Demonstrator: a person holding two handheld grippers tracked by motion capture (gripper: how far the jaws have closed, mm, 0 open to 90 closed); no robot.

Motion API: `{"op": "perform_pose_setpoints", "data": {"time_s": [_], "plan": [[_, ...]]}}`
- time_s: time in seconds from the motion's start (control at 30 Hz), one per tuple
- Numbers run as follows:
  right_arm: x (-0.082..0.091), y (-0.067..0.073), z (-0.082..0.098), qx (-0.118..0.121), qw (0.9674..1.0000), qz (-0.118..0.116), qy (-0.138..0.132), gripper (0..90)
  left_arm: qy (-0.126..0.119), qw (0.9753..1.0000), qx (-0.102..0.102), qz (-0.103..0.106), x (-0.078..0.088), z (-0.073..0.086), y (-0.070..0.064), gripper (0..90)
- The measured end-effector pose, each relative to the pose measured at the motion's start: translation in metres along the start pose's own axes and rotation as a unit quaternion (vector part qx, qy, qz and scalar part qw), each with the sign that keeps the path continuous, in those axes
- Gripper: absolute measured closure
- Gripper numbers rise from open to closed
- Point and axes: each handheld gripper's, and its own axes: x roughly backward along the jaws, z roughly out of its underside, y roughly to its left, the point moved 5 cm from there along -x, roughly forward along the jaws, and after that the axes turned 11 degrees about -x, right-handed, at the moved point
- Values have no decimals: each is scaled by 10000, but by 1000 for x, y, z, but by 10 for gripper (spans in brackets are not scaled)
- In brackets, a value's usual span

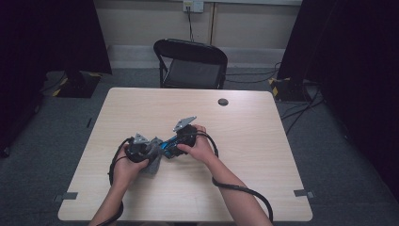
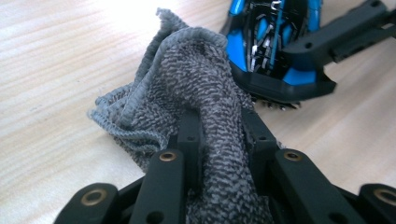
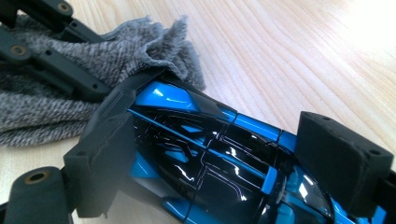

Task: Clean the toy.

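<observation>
My left tongs (image 2: 219,126) pinch the cloth (image 2: 187,84) bunched for wiping, just beside the car (image 3: 210,154); my right tongs (image 3: 224,158) clamp it steady above the desk (image 1: 244,122).

No legible text, label, brand, number or sign appears on any item or surface in view.

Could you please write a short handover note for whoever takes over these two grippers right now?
Left gripper: shut on the grey cloth, bunched between its jaws.
Right gripper: shut on the blue and black toy car, a pad on each side.
Car and cloth meet near the middle of the table.
Done: both things gripped.
Left, apparently: wiping the car with the cloth.
</observation>
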Motion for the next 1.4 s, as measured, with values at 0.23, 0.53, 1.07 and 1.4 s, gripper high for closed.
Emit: {"op": "perform_pose_setpoints", "data": {"time_s": [0.23, 0.53, 1.07, 1.4], "plan": [[0, 0, 1, -20, 10000, 12, -67, 126, 153, 9997, -3, 178, 5, 1, -16, 736], [0, 1, 0, -10, 10000, 34, -30, 126, 227, 9990, -89, 388, 10, 3, -34, 736], [-1, 2, 0, -14, 10000, 40, -33, 127, 251, 9980, -283, 505, 7, -5, -62, 738], [-1, 2, 0, -17, 10000, 31, -22, 128, 210, 9966, -370, 712, 7, -6, -67, 737]]}}
